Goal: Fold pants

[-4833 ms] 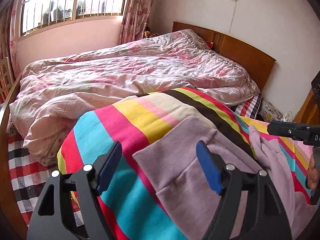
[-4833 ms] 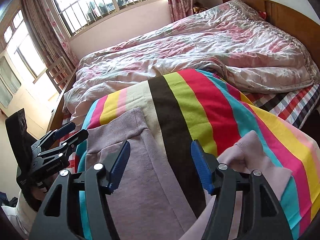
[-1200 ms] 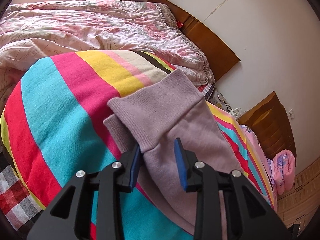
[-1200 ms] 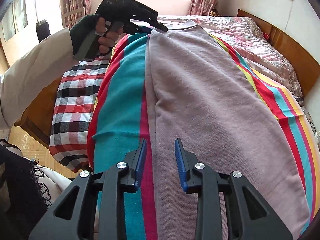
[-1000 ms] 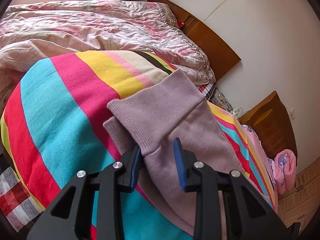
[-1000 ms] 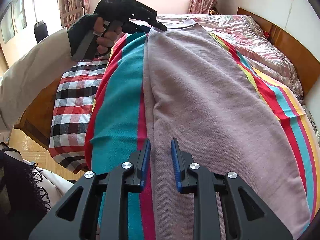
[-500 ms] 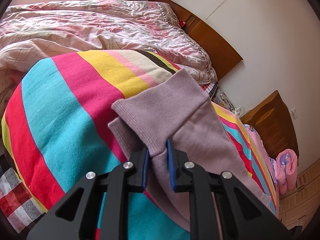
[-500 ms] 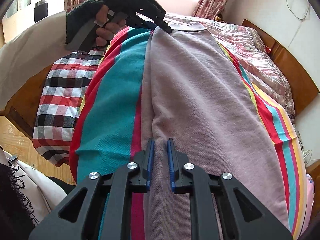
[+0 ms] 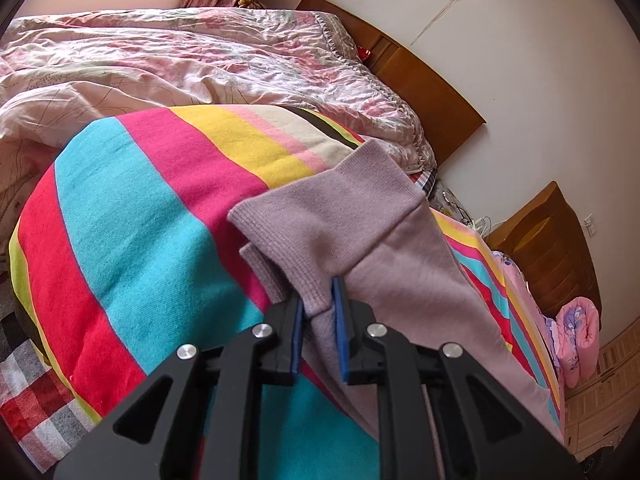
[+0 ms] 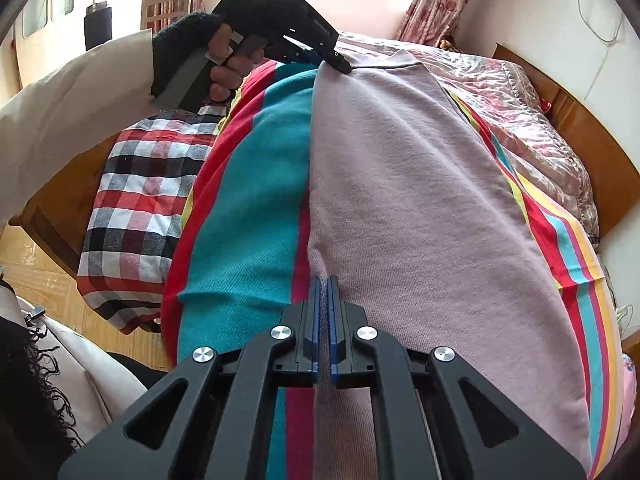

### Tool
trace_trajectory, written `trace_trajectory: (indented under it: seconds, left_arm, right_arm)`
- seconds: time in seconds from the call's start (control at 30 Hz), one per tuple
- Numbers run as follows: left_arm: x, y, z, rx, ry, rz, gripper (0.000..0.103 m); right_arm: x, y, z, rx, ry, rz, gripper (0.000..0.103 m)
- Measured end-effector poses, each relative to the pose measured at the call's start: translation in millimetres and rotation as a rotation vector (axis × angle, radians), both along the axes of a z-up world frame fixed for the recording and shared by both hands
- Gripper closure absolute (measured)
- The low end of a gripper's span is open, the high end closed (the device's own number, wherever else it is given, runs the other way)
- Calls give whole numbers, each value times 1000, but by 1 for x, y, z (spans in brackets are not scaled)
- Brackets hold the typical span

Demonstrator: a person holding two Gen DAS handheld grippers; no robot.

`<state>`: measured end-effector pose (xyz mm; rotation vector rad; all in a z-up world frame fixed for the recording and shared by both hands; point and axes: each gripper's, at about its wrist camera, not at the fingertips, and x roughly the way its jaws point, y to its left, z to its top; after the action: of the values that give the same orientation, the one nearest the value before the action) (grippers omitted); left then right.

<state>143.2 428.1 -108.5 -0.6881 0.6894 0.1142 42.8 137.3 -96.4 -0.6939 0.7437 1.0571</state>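
Lilac knit pants [image 10: 400, 200] lie lengthwise on a striped blanket [image 10: 248, 200] on the bed. In the left wrist view my left gripper [image 9: 318, 312] pinches the side of the ribbed end of the pants [image 9: 360, 232]. Bunched fabric fills the gap, and the jaws are opening slightly. My right gripper [image 10: 323, 292] grips the pants' left edge near the camera, with a thin fold between its nearly touching pads. Its jaws are also opening slightly. In the right wrist view the left gripper [image 10: 340, 65] is at the far end, held by a gloved hand [image 10: 228, 68].
A crumpled pink quilt [image 9: 200, 60] covers the far half of the bed, below a wooden headboard [image 9: 420, 92]. A wooden nightstand [image 9: 552, 248] stands by the wall. A checked sheet [image 10: 132, 184] hangs over the bed's side, above a wooden floor [image 10: 32, 260].
Both grippers' jaws have narrowed from a wide gap onto the pants' fabric, the left on the ribbed end and the right on the side edge. The right wrist view has rolled a little.
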Motion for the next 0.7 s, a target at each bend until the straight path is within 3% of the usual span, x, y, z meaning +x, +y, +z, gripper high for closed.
trace_trajectory:
  seconds: [0.03, 0.07, 0.1, 0.13, 0.17, 0.2, 0.27, 0.37, 0.43, 0.5, 0.53, 0.6, 0.7]
  left_arm:
    - [-2, 1, 2, -9, -5, 0, 73]
    - [-5, 0, 8, -3, -10, 14, 63]
    - [-11, -3, 19, 51, -4, 65, 40]
    - [-19, -10, 35, 166, 12, 164, 28]
    - [-27, -24, 56, 289, -13, 239, 22]
    - [-30, -40, 73, 362, -62, 225, 19]
    - [-9, -77, 95, 410, -86, 48, 13]
    - [53, -144, 90, 545, 28, -215, 12]
    - [93, -167, 63, 542, 131, -311, 13]
    - [125, -163, 32, 506, 226, -307, 18]
    - [136, -158, 21, 514, 258, -278, 19]
    - [146, -145, 12, 492, 238, -259, 16]
    - [150, -146, 11, 512, 246, -234, 14]
  right_arm:
    - [1, -3, 2, -2, 18, 0, 89]
    - [2, -7, 7, 9, 37, -3, 69]
    - [3, -14, 14, 39, 50, -12, 55]
    - [6, -24, 24, 85, 63, -28, 46]
    - [11, -33, 33, 129, 87, -53, 47]
    - [19, -43, 40, 163, 102, -83, 47]
    - [39, -57, 46, 178, 82, -155, 47]
    - [82, -68, 38, 137, 61, -278, 47]
    - [111, -77, 25, 110, 67, -382, 46]
    - [133, -94, 3, 51, 123, -500, 45]
    - [136, -108, -1, 101, 157, -516, 43]
    - [133, -131, -4, 171, 198, -517, 43]
    - [128, -147, 2, 156, 197, -563, 38]
